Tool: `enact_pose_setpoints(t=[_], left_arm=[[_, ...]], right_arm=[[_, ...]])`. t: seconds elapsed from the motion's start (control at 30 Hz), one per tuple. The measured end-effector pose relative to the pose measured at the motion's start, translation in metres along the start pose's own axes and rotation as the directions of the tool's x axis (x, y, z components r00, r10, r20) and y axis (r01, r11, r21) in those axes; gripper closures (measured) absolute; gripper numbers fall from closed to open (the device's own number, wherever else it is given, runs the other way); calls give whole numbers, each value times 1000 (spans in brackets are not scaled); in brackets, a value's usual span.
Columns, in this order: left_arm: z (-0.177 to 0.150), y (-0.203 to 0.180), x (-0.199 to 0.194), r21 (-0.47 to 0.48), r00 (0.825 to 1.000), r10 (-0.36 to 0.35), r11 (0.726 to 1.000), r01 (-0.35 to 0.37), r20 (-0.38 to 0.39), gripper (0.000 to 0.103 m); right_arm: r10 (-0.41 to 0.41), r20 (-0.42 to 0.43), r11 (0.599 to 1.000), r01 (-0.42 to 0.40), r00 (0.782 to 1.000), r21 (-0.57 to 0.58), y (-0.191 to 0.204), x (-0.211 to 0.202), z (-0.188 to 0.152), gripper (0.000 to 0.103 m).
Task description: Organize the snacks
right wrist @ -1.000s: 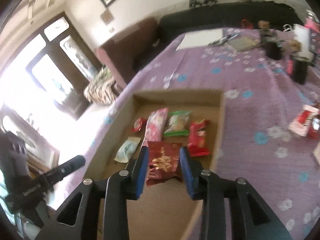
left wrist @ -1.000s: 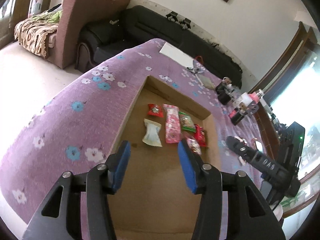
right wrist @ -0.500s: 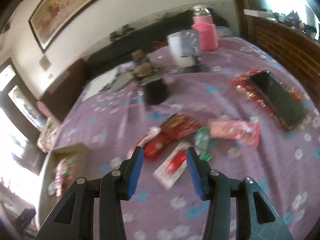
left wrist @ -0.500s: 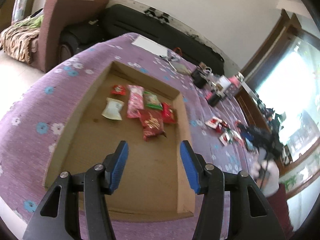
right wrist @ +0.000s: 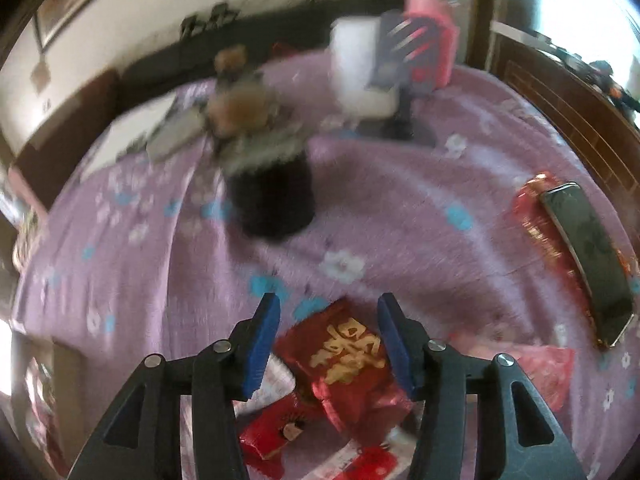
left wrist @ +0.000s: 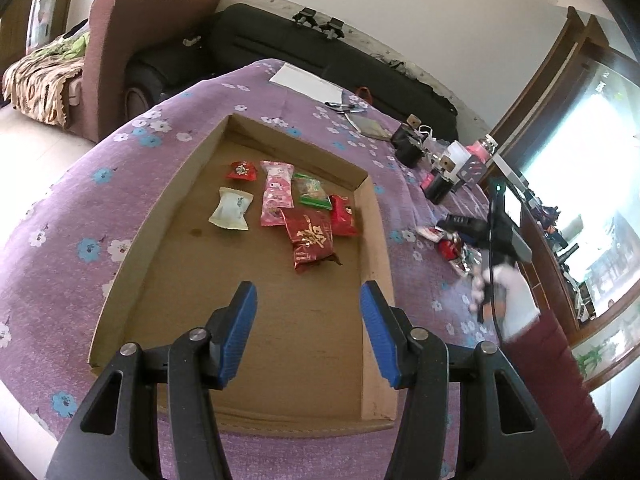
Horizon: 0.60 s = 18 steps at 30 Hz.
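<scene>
A shallow cardboard tray [left wrist: 376, 240] lies on the purple flowered cloth. In it lie several snack packets: a dark red one with gold writing [left wrist: 310, 240], a pink one [left wrist: 276, 194], a green one [left wrist: 311, 191], a white one [left wrist: 231, 214] and two small red ones. My left gripper [left wrist: 308, 316] is open and empty above the tray's near half. My right gripper [right wrist: 328, 328] is open, its jaws on either side of a dark red packet with gold writing [right wrist: 352, 360] in a loose pile on the cloth. It also shows in the left wrist view [left wrist: 460, 226], right of the tray.
A black cup [right wrist: 272, 196] stands beyond the pile. A phone [right wrist: 584, 248] lies on a red packet at the right. A white container [right wrist: 360, 72] and a pink bottle [right wrist: 432, 40] stand at the back. A pink packet [right wrist: 536, 372] lies right of my gripper.
My right gripper left the dark red packet in the tray, swung right to the loose pile and came down over another dark red packet. My left gripper pulled back from the tray.
</scene>
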<state>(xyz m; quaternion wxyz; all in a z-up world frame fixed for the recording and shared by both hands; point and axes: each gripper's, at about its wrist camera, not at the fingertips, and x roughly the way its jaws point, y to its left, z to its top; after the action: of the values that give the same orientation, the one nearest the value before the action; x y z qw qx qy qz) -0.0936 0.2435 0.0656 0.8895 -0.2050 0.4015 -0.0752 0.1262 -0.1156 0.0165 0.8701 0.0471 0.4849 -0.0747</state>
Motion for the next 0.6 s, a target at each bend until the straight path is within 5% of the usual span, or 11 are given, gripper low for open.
enact_pose_setpoints(t=[0.3, 0.37, 0.47, 0.6], left_arm=[[-9, -24, 9, 54, 998, -48, 997, 50, -41, 51], [-11, -30, 9, 70, 998, -52, 996, 55, -47, 51], [-15, -41, 10, 89, 996, -63, 994, 68, -59, 51], [-22, -58, 11, 124, 995, -66, 989, 74, -69, 51]], right_arm=[[176, -112, 964, -195, 978, -181, 4, -65, -90, 62], [267, -14, 960, -267, 964, -84, -29, -96, -97, 57], [250, 91, 968, -247, 964, -42, -64, -123, -101, 54], [285, 60, 959, -284, 957, -21, -83, -125, -114, 49]])
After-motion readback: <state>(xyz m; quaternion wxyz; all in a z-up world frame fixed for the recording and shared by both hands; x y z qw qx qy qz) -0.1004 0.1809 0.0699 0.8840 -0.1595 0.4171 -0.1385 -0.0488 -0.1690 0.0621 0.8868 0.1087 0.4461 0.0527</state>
